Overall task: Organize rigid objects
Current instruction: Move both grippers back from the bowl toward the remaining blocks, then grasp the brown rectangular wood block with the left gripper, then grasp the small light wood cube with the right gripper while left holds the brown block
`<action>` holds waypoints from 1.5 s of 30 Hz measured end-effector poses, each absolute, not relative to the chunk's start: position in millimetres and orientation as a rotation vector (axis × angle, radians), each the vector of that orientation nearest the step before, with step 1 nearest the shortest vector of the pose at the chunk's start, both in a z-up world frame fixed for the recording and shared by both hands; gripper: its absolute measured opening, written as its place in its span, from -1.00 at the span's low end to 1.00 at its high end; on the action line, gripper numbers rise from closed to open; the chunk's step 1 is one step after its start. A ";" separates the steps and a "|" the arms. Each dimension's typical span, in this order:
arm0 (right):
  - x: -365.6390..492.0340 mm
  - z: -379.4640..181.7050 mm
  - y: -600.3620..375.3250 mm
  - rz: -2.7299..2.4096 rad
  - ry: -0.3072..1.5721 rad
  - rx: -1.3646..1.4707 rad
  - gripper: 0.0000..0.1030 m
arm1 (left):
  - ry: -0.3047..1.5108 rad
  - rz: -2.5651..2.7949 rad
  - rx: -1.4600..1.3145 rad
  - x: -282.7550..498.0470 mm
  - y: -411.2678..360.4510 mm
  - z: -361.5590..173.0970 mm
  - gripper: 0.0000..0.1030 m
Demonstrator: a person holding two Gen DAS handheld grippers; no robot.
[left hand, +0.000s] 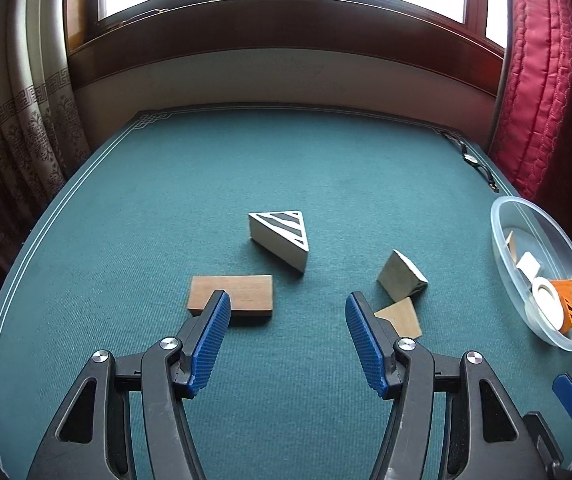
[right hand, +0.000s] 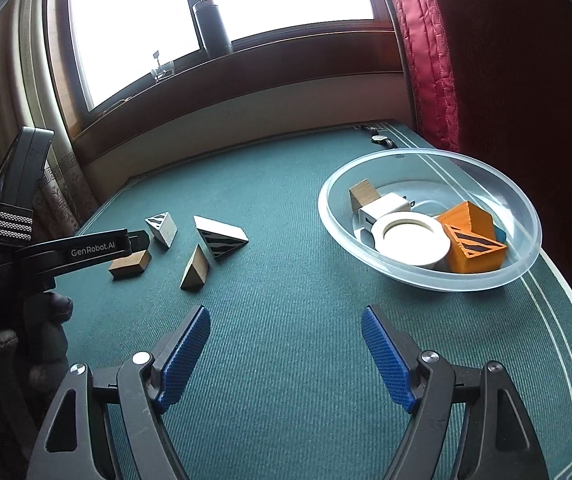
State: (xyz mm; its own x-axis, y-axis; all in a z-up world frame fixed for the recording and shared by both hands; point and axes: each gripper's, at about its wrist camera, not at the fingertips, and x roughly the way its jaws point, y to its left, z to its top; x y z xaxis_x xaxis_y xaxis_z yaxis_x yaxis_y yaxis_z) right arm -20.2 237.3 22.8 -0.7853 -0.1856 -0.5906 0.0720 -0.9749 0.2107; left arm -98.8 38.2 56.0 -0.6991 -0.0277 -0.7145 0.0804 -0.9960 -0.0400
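Note:
On the green table lie a flat brown wooden block (left hand: 231,294), a large white wedge with black stripes (left hand: 281,238), a smaller white wedge (left hand: 402,276) and a small brown wedge (left hand: 402,316). My left gripper (left hand: 288,308) is open and empty, hovering just before these blocks. The same blocks show in the right wrist view: brown block (right hand: 130,264), striped wedges (right hand: 161,229) (right hand: 219,238), brown wedge (right hand: 194,269). My right gripper (right hand: 286,320) is open and empty over bare cloth. The clear bowl (right hand: 526,208) holds an orange block (right hand: 474,242), a white ring (right hand: 410,242) and other pieces.
The bowl also shows at the right edge in the left wrist view (left hand: 504,248). A wristwatch (left hand: 472,158) lies at the table's far right corner. A red curtain (left hand: 534,80) hangs right. The left gripper's body (right hand: 45,256) shows at the left of the right wrist view.

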 end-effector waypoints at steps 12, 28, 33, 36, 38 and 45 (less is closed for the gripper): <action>-22.5 14.9 235.7 -2.798 -0.283 1.010 0.59 | 0.121 -2.727 1.244 -123.9 8.3 27.8 0.19; -28.2 9.6 240.3 -2.797 -0.317 1.068 0.59 | 0.151 -2.734 1.283 -139.1 6.1 15.7 0.20; -28.8 8.8 240.6 -2.807 -0.317 1.087 0.59 | 0.160 -2.755 1.271 -138.1 3.9 15.3 0.18; -30.3 8.1 239.6 -2.803 -0.302 1.101 0.59 | 0.179 -2.771 1.266 -136.8 2.5 16.2 0.18; -31.9 7.8 238.5 -2.796 -0.290 1.111 0.59 | 0.193 -2.781 1.264 -136.0 1.9 16.9 0.18; -43.6 9.5 224.7 -2.712 -0.218 1.140 0.59 | 0.237 -2.815 1.249 -130.4 -0.9 22.3 0.18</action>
State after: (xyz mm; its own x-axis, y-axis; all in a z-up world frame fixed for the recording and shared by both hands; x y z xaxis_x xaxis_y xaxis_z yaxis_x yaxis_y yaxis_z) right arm -43.6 224.7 9.5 -0.6856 -0.2320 -0.6901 0.1186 -0.9708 0.2085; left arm -130.4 -0.9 22.3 -0.6718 0.0134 -0.7406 0.1104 -0.9868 -0.1181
